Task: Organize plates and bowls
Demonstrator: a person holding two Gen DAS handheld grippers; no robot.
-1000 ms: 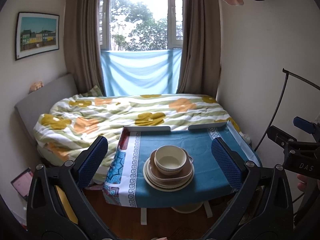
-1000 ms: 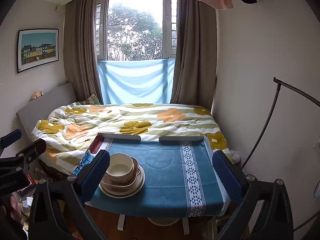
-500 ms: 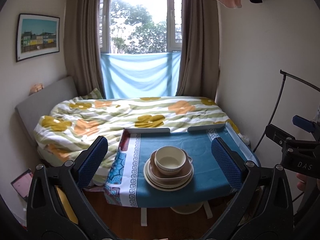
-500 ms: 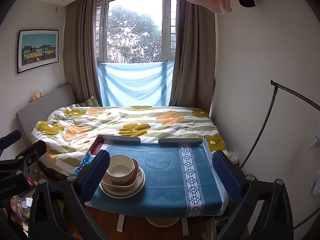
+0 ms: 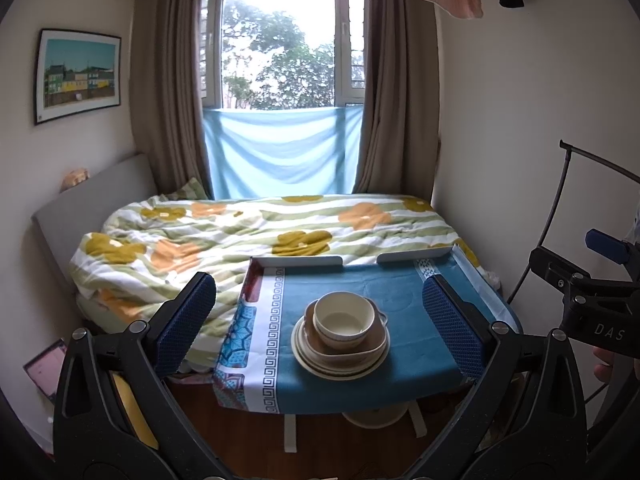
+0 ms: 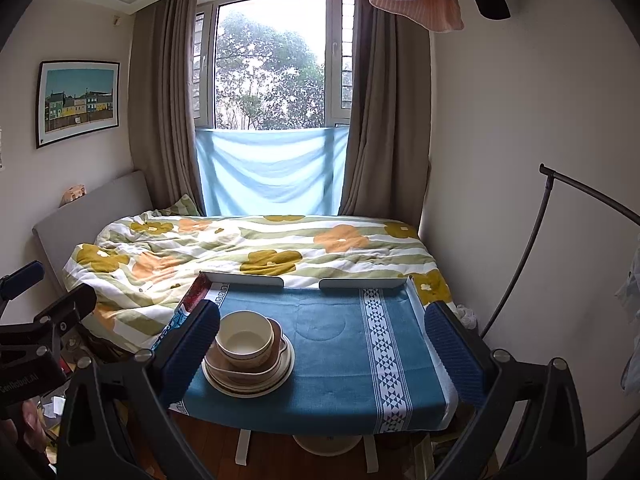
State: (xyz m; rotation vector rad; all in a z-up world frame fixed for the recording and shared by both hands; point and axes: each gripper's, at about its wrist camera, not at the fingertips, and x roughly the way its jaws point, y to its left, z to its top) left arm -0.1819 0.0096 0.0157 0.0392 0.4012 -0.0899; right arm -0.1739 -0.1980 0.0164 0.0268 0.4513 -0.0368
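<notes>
we are holding the left gripper [image 5: 320, 320] wide open, its pads [image 5: 186, 322] touching nothing. we are holding the right gripper [image 6: 322, 344] wide open too, and it is gripping nothing. both are hanging in the air, in front of the table [image 5: 400, 364] and well apart from it. a bowl [image 5: 345, 319] is sitting on top of a stack of plates [image 5: 340, 362], on the blue cloth [image 6: 332, 360], near the left side of the table.

The right gripper [image 5: 600, 320] reads "DAS"; left gripper [image 6: 24, 376] perhaps "GenRobot.AI".
</notes>
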